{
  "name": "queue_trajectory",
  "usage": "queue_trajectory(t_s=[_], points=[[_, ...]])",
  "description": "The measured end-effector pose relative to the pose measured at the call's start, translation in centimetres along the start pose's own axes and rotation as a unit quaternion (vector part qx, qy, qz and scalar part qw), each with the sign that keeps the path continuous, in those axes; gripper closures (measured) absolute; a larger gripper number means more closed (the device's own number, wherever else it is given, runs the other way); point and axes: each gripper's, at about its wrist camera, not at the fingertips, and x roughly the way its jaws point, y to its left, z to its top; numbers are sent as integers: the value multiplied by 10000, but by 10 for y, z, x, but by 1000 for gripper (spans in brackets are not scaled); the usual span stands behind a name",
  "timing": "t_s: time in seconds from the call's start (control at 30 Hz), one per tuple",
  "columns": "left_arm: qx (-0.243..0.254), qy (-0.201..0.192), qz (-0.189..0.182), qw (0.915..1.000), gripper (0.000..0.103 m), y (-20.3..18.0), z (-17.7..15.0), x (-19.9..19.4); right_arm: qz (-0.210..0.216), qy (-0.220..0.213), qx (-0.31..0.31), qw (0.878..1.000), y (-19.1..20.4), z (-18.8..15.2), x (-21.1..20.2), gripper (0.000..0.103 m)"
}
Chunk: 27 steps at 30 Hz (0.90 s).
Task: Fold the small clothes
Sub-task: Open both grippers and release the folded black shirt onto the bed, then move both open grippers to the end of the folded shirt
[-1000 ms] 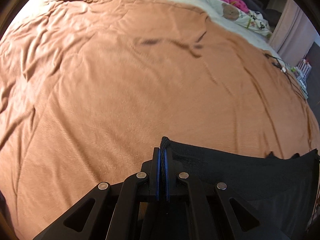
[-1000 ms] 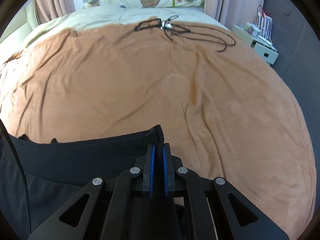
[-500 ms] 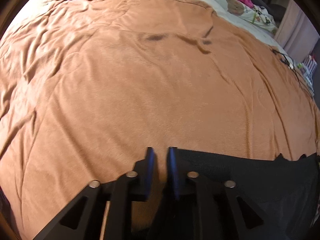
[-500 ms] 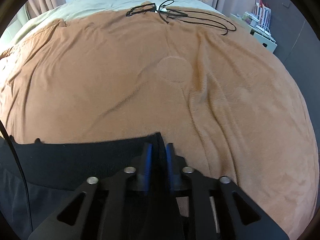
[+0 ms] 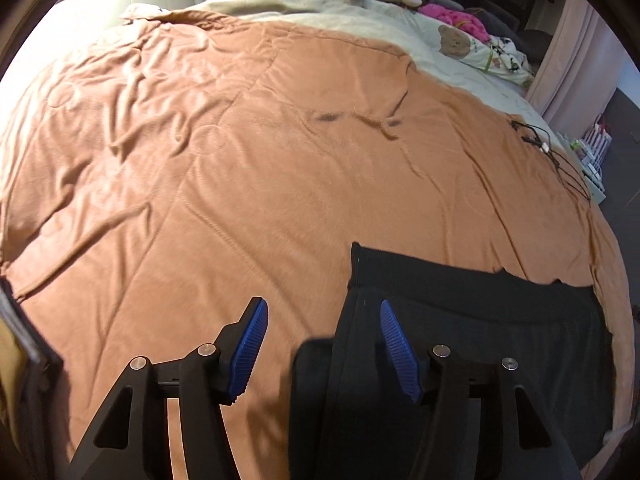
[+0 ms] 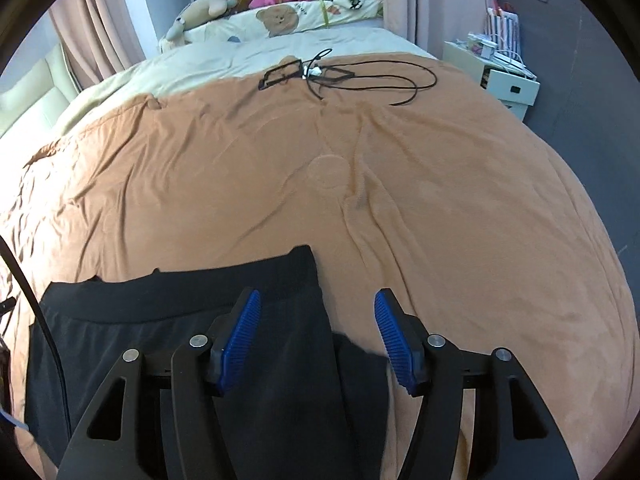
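Left gripper jaws just opened, blue pads apart, nothing between; a second ago clamped on waistband corner of black shorts. Right gripper likewise just opened, its corner dropped too. Shorts now lie flat on orange blanket, waistband toward 12 o'clock, left corner at 1 o'clock of left gripper, right corner at 11 o'clock of right gripper. Judgement: spreading step done; first fold likely next. Black cables far off at 12 o'clock, well apart.
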Motion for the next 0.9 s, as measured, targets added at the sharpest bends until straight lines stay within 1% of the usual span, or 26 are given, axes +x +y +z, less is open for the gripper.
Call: queue_trajectory(t_s=[0.07,0.13,0.17,0.2,0.27,0.33,0.4,0.53,0.6,0.7,0.8,0.9], points=[[22,-23,2,10000,40,1,-7,-15,53,-47,22,10000,-2,-10,-19,32],[20,-70,-11,10000,34,3,-14,-29,184,-70,96,9998,-4,-18,-32,27],[15,-93,-19,10000,33,5,-18,-35,242,-89,120,9996,-4,-24,-42,22],[5,-112,-37,9999,30,5,-23,-42,285,-116,132,9994,-4,-28,-49,20],[-29,-128,-80,9999,25,6,-31,-53,334,-155,132,9992,-7,-36,-63,17],[-101,-143,-146,9997,16,8,-42,-64,364,-145,174,9991,-9,-46,-74,12],[-156,-144,-214,9995,9,10,-51,-71,384,-190,172,9989,-10,-58,-87,0],[-298,-284,-468,9981,4,12,-77,-94,454,-243,132,9986,-10,-84,-110,0],[-300,-317,-510,9977,1,11,-89,-101,491,-236,161,9984,-11,-101,-118,0],[-326,-309,-527,9976,1,12,-104,-108,587,-158,267,9978,-17,-120,-124,0],[-493,-234,-675,9962,1,16,-121,-114,652,-131,462,9967,-23,-136,-133,0],[-585,-222,-787,9949,1,18,-135,-120,717,-192,644,9952,-29,-150,-144,0]])
